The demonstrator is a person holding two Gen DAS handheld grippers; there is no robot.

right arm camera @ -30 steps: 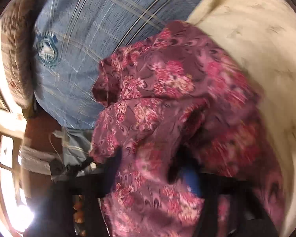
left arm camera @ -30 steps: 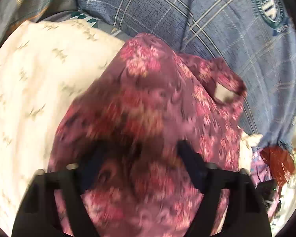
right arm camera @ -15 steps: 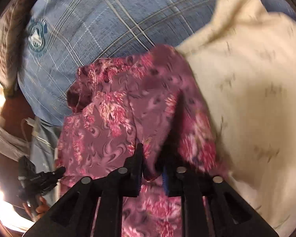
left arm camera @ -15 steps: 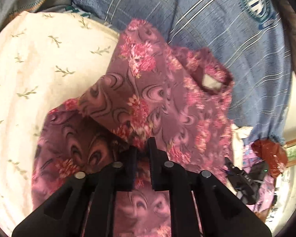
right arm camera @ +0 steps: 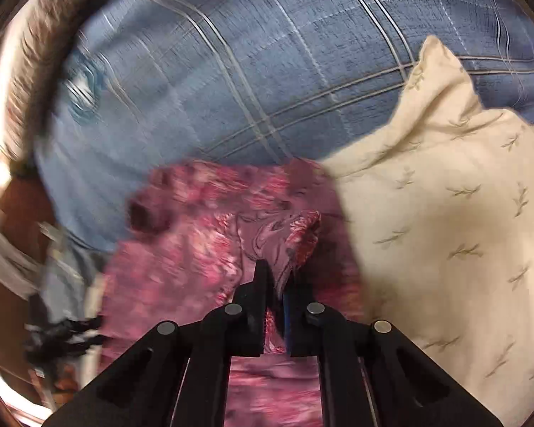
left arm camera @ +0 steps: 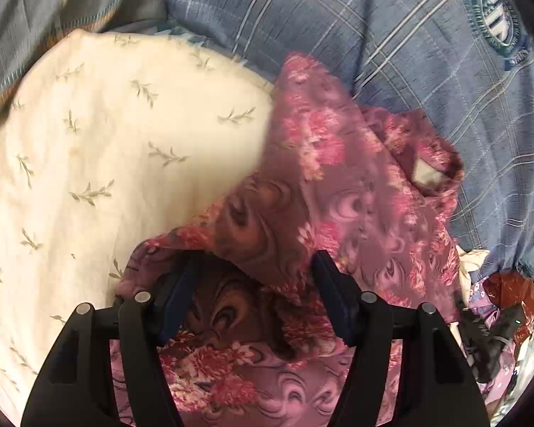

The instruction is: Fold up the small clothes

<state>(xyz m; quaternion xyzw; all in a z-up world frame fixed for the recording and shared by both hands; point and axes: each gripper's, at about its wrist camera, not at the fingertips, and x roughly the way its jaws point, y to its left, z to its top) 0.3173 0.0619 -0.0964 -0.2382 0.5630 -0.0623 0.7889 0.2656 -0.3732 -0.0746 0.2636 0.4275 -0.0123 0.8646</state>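
A small purple garment with pink flowers (left arm camera: 341, 192) lies crumpled on a blue checked bedspread (left arm camera: 391, 35), beside a cream pillow (left arm camera: 106, 163). My left gripper (left arm camera: 254, 267) hovers over the garment's near folds; its jaws are opening and stand wide, with cloth lying between them but not pinched. In the right wrist view the same floral garment (right arm camera: 195, 249) is blurred. My right gripper (right arm camera: 279, 274) is shut on a bunched fold of it, which sticks up between the fingertips next to the cream pillow (right arm camera: 445, 213).
The blue bedspread (right arm camera: 267, 71) carries a round crest (left arm camera: 495, 25) at the far right. More clothes and a reddish-brown item (left arm camera: 512, 299) lie at the bed's right edge. A grey striped cloth (left arm camera: 35, 7) is bunched at the top left.
The left jaws, shut on a fold half a second ago, have spread wide and let it go. The right gripper stays pinched on the garment and has rolled and shifted, lifting a fold.
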